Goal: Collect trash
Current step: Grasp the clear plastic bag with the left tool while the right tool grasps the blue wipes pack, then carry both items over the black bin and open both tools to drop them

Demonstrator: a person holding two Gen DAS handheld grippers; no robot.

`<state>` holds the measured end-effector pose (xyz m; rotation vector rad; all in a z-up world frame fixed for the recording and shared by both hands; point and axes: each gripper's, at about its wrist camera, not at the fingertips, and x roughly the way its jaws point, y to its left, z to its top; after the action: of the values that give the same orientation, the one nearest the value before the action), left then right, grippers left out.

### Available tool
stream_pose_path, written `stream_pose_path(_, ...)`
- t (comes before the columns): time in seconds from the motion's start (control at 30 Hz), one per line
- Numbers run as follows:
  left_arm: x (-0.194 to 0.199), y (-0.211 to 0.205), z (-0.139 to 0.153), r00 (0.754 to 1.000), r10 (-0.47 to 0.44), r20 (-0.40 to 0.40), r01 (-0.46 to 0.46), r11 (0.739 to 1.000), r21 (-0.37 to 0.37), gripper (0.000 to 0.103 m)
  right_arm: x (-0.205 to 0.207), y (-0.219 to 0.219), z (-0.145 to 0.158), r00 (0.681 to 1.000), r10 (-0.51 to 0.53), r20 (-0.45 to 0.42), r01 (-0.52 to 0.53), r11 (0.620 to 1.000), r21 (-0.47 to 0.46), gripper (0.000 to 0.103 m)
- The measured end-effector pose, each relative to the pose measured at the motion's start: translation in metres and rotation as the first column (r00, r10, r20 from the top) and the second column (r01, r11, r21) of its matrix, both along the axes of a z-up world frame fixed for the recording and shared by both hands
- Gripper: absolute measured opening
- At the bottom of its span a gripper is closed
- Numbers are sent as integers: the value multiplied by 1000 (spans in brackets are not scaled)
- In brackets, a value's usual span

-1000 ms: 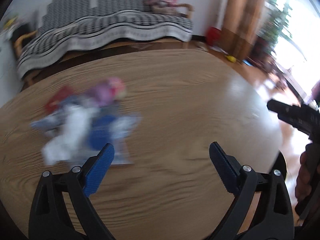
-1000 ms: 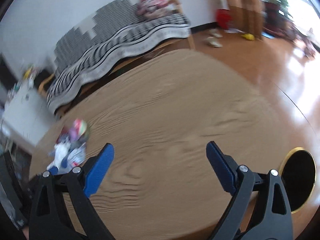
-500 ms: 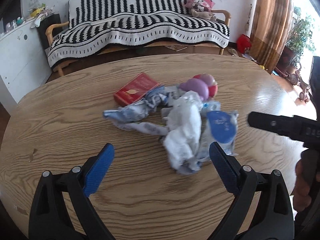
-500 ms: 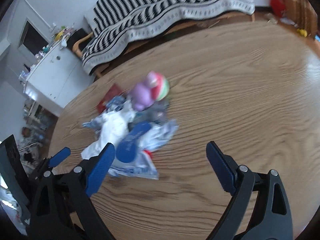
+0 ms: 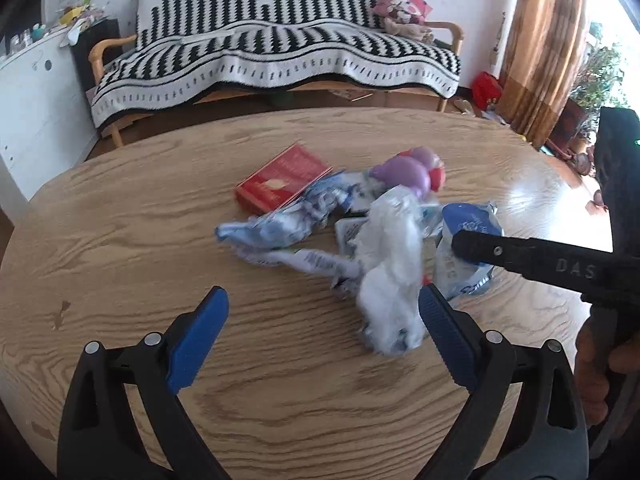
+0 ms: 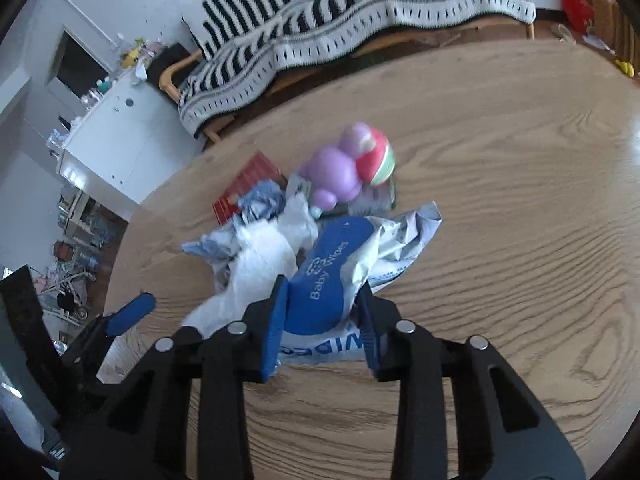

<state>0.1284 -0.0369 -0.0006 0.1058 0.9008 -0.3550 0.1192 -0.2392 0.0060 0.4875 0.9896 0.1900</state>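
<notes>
Since half a second ago, the right hand-held gripper [image 6: 322, 320] has been brought in and clenched on the baby wipes pack [image 6: 332, 276], where earlier its fingers were spread wide short of the pile. The left hand-held gripper [image 5: 322, 332] is kept released, its blue pads wide apart just above the desk [image 5: 120, 240], with the crumpled white tissue [image 5: 390, 276] lying against its right pad.

The trash is gathered in one heap near the middle of the oval, wood-grain desk: the wipes pack at the near right, the white tissue touching it, crumpled blue-and-white wrappers [image 5: 280, 228] to the left, a red box [image 5: 282, 184] at the far left edge of the heap, and a purple and red toy [image 6: 348, 168] at the far side.

Behind the desk a wooden-framed sofa [image 5: 280, 52] draped in a black-and-white throw is seen against a white wall, with a pink plush toy [image 5: 402, 8] at its right end. A white cabinet [image 6: 120, 136] stands to the left, and brown curtains [image 5: 536, 40] hang by a bright window on the right.
</notes>
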Motion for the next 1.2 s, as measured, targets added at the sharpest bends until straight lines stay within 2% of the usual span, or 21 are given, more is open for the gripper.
stream_pose_path(0.1, 0, -17, 2, 999, -31, 26, 31, 999, 9, 93, -7, -17, 11, 999, -28, 26, 28, 1000, 6, 33)
stream_pose_path(0.27, 7, -51, -5, 996, -78, 53, 74, 994, 76, 92, -18, -45, 17, 997, -67, 31, 67, 998, 1, 33)
stream_pose_path(0.33, 12, -64, -12, 994, -93, 50, 87, 990, 110, 88, -21, -52, 17, 997, -68, 28, 68, 998, -4, 33)
stream_pose_path(0.37, 14, -67, -14, 995, -94, 44, 88, 989, 119, 81, -23, -53, 18, 997, -68, 27, 68, 998, -7, 33)
stream_pose_path(0.43, 19, -72, -21, 996, -89, 14, 86, 986, 139, 55, -28, -56, 19, 997, -67, 31, 67, 998, -13, 33)
stream_pose_path(0.47, 20, -73, -23, 997, -80, -1, 79, 986, 145, 27, -30, -57, 21, 997, -67, 34, 68, 998, -16, 33)
stream_pose_path(0.5, 21, -70, -22, 998, -56, -16, 58, 990, 132, 19, -33, -58, 23, 997, -68, 38, 69, 997, -19, 33)
stream_pose_path(0.57, 19, -66, -13, 999, -45, -17, 46, 996, 81, 16, -38, -63, 26, 996, -73, 47, 74, 997, -21, 33)
stream_pose_path(0.67, 7, -65, 8, 998, -50, 41, 47, 997, 55, 13, -46, -72, 30, 995, -87, 55, 88, 996, -20, 33)
stream_pose_path(0.87, -7, -77, 31, 996, -61, 71, 62, 998, -1, 13, -68, -96, 39, 990, -122, 67, 125, 992, -34, 33)
stream_pose_path(1.07, -28, -125, 37, 987, -142, 73, 144, 989, -18, 13, -104, -141, 40, 979, -193, 63, 198, 977, -76, 33)
stream_pose_path(1.2, -51, -176, 37, 971, -229, 71, 231, 973, -19, 13, -140, -183, 38, 963, -263, 62, 268, 956, -116, 33)
